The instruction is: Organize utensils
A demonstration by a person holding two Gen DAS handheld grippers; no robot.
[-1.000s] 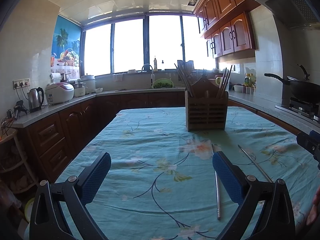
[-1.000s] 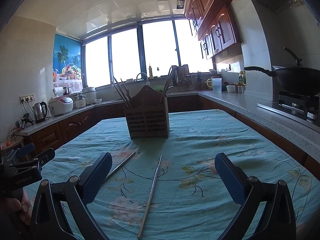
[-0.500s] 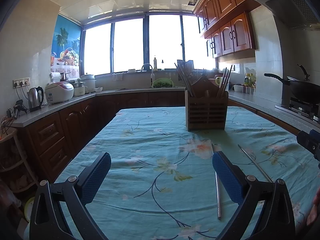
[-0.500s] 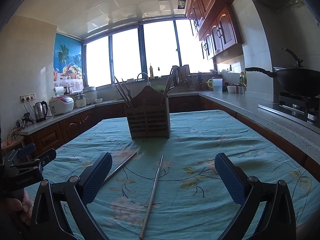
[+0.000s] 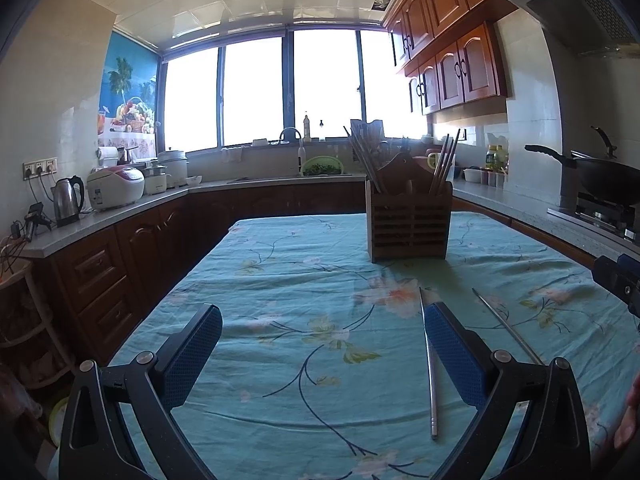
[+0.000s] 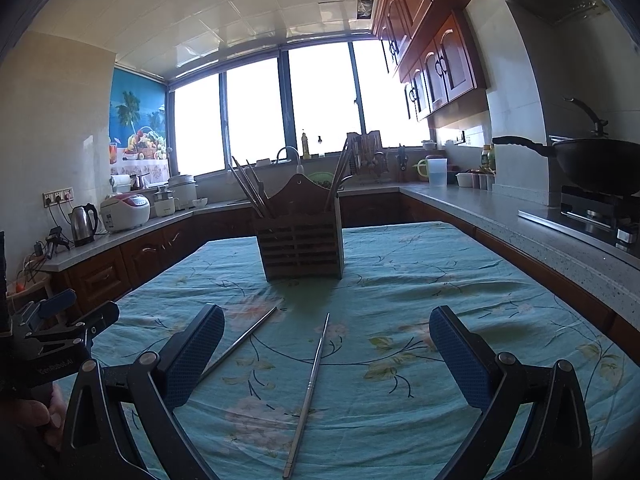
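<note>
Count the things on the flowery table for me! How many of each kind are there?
Metal chopsticks lying loose on the tablecloth: 2, one and another.
Wooden utensil holder with sticks standing in it: 1.
Grippers held over the table: 2, the left gripper and the right gripper, both open.
Total: 5.

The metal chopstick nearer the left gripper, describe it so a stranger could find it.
Start at the wooden utensil holder on the teal floral tablecloth. Two metal chopsticks lie before it; yours is the left chopstick, slanting toward the left gripper, unlike the right chopstick.
</note>
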